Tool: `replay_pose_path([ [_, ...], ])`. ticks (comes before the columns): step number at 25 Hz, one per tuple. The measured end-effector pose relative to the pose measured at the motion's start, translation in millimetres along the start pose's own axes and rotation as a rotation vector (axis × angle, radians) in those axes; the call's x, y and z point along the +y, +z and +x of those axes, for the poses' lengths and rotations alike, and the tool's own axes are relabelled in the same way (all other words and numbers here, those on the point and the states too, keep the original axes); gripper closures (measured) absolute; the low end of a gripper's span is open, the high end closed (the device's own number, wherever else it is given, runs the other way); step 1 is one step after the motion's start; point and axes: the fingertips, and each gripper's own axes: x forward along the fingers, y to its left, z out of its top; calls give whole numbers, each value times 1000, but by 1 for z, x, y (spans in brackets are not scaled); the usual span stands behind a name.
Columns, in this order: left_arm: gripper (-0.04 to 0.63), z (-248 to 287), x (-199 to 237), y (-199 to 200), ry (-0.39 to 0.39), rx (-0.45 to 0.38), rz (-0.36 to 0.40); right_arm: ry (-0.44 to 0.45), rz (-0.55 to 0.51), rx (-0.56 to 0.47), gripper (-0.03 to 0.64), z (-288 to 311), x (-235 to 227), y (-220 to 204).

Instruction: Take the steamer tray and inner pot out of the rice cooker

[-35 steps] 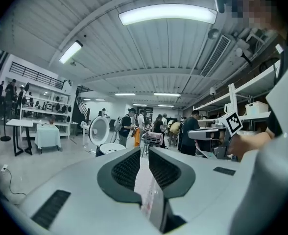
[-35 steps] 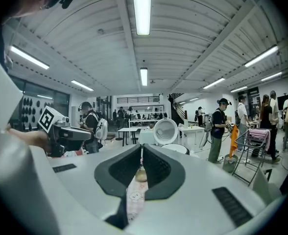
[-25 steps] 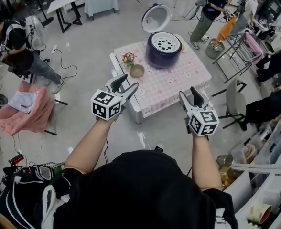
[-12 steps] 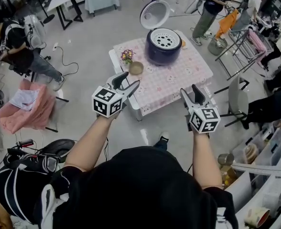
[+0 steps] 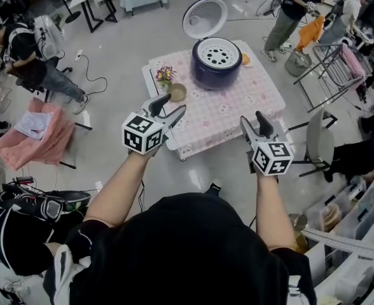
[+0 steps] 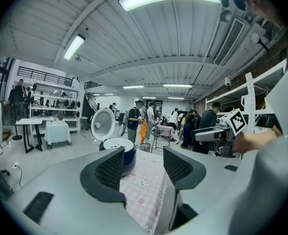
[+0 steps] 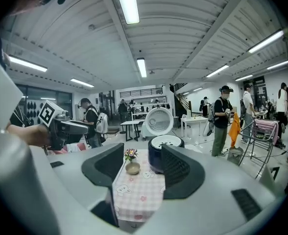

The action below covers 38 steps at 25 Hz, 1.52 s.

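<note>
Compared with a second ago, the counter (image 5: 238, 107) sits slightly larger and nearer in the head view, while both claws keep much the same place in the picture. In that view the left claw (image 5: 171, 107) and right claw (image 5: 251, 118) are held out level over the floor, short of the counter's near edge, jaws apart and empty. The rice cooker (image 5: 217, 62) stands at the far side of the counter, well apart from both claws, its lid (image 5: 204, 18) tipped up and the white perforated steamer tray (image 5: 217, 51) seated in its mouth; the inner pot beneath is hidden. A small bowl (image 5: 177, 92) and flowers (image 5: 165, 75) sit left of the cooker. In the left gripper view the left claw (image 6: 143, 165) stands wide with only checked cloth (image 6: 146, 190) showing between the pads; the rice cooker (image 6: 129, 153) peeks from behind the left jaw. In the right gripper view the right claw (image 7: 143, 168) gapes equally wide, holding nothing; the bowl (image 7: 132, 168) shows in the gap and the rice cooker (image 7: 155, 161) is partly behind the right jaw.
</note>
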Motion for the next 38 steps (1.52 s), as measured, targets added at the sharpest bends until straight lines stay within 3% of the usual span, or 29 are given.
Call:
replay_pose_path([
  [13, 341, 105, -9, 21, 75, 42, 10, 116, 14, 14, 370, 48, -102, 10],
  [20, 341, 144, -6, 27, 140, 52, -26, 172, 9, 33, 370, 72, -152, 15],
  [38, 341, 180, -7, 22, 221, 94, -65, 314, 63, 40, 359, 103, -196, 9],
])
